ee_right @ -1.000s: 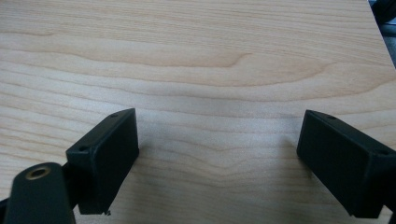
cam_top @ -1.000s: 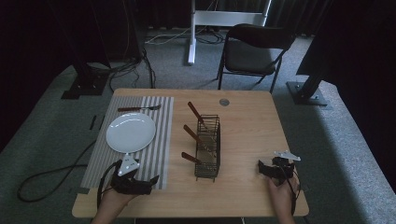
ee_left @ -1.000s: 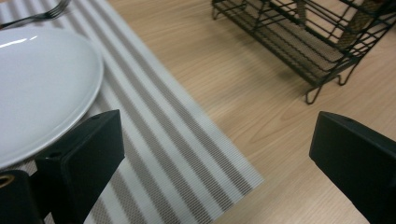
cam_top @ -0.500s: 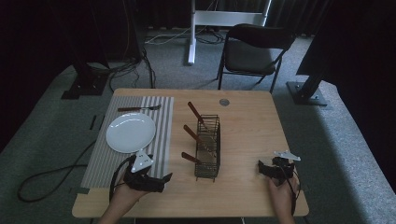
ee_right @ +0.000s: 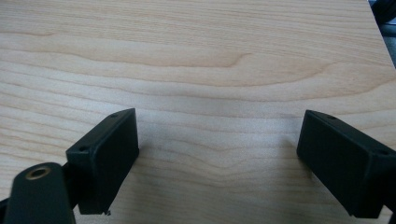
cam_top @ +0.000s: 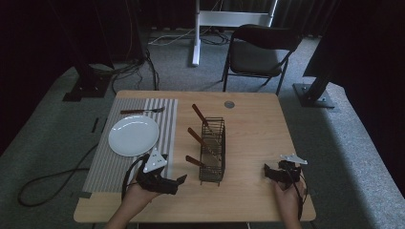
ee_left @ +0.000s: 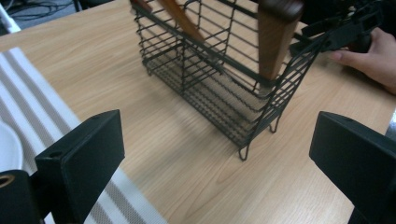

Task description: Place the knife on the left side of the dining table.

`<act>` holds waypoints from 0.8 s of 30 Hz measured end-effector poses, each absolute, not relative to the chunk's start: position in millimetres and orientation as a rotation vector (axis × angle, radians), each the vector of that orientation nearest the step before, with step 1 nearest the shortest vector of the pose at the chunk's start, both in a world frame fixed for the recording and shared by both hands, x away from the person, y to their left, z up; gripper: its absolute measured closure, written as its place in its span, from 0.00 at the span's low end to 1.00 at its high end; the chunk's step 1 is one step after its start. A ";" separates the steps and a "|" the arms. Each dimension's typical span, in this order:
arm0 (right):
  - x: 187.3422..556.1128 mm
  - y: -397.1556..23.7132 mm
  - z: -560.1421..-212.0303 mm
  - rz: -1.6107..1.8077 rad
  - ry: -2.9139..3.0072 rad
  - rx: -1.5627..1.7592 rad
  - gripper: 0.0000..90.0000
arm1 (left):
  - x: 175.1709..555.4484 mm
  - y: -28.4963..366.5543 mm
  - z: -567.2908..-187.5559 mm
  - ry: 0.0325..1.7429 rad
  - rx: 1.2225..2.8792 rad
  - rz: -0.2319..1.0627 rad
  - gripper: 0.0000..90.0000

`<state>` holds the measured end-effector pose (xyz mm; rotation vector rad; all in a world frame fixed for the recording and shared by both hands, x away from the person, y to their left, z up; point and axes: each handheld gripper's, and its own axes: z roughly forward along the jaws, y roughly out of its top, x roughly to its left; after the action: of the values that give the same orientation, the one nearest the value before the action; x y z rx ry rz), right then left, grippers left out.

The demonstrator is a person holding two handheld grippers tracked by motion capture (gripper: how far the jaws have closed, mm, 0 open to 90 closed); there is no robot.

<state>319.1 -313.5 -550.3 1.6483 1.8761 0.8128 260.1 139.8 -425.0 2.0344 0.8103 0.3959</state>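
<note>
My left gripper [cam_top: 177, 182] points at the wire basket [cam_top: 212, 157] mid-surface, jaws wide apart and holding nothing. The nearest wooden handle [ee_left: 275, 35] leans out over the basket's near end, just ahead of me. I judge the step is to grasp that handle, so I should come in level, centre it between the jaws, clear the wire rim, then close. My right gripper [cam_top: 268, 172] rests on bare surface [ee_right: 196, 56], jaws wide and empty.
</note>
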 end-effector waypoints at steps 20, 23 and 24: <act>319.2 -313.4 -550.4 0.814 1.875 1.648 0.13 | 270.1 106.2 -413.3 0.720 2.010 0.342 0.19; 319.2 -313.4 -550.4 0.814 1.875 1.648 0.13 | 271.8 105.2 -412.8 0.742 1.979 0.319 0.27; 319.2 -313.4 -550.4 0.814 1.875 1.648 0.13 | 271.8 105.2 -412.8 0.742 1.979 0.319 0.31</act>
<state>319.2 -313.4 -550.4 1.6482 1.8748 0.8142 271.8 105.2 -412.8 1.9789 0.7425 0.3190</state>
